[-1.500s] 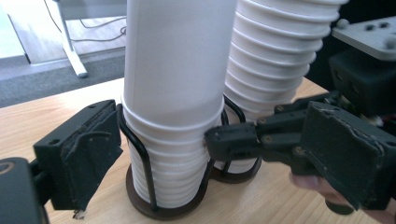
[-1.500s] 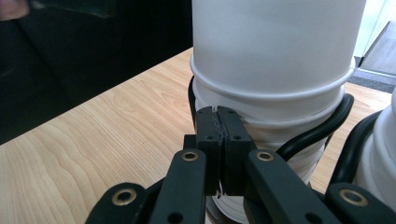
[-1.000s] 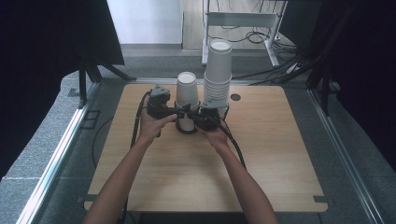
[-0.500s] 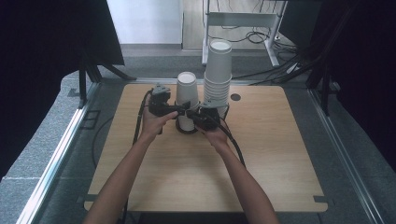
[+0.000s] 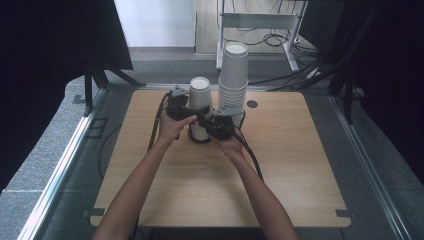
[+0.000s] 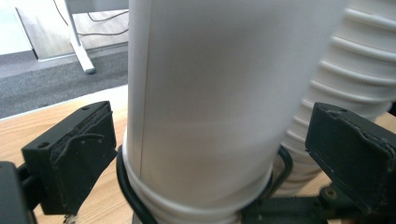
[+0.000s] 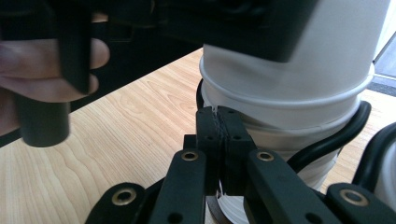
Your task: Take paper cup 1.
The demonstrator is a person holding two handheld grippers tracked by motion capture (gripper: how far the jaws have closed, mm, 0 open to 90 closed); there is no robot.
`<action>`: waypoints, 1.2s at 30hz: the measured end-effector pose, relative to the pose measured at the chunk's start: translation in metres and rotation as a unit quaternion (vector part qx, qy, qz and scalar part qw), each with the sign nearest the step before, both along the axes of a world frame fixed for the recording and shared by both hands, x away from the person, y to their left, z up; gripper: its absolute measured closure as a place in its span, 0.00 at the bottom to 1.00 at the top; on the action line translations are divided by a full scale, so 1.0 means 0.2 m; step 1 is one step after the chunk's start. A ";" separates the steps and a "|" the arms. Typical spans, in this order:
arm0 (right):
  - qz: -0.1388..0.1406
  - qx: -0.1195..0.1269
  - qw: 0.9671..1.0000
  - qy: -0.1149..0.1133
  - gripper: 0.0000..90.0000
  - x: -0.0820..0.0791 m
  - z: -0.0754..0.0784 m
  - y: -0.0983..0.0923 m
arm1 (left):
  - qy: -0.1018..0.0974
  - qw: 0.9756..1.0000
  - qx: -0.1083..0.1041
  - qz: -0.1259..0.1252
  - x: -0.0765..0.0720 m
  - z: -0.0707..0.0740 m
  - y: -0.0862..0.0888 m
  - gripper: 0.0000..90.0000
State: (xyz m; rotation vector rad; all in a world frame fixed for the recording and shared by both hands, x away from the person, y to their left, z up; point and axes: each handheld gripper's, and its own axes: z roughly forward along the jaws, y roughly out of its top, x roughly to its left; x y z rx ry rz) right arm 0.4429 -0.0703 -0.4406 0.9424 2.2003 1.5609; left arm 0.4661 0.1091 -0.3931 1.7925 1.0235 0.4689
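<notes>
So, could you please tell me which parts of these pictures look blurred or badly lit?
High view: the wooden table is evenly lit, with black surroundings. Left gripper view: the close paper cup is soft and washed out. Right gripper view: the fingers are sharp, the hand at the left blurred.

A single cup [image 5: 200, 107] stands just left of the cup stack [image 5: 233, 82].

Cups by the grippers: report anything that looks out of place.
A black cable curls close around the foot of the short cup stack, which looks like a snag risk. Nothing looks spilled or crushed.
</notes>
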 end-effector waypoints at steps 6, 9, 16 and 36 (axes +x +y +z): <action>0.002 -0.003 1.000 0.001 0.97 0.00 0.00 0.01 | -0.006 1.000 0.004 0.005 0.05 -0.01 -0.04 0.02; 0.004 -0.006 1.000 -0.007 0.97 0.00 0.00 0.01 | -0.003 1.000 0.001 0.021 0.07 -0.03 -0.05 0.06; 0.004 -0.006 1.000 -0.006 0.97 0.00 0.00 0.00 | -0.021 1.000 0.010 0.020 0.07 -0.03 -0.07 0.13; 0.008 -0.021 1.000 -0.001 0.96 0.00 0.00 0.02 | -0.055 0.998 -0.023 0.025 0.05 0.13 -0.06 0.16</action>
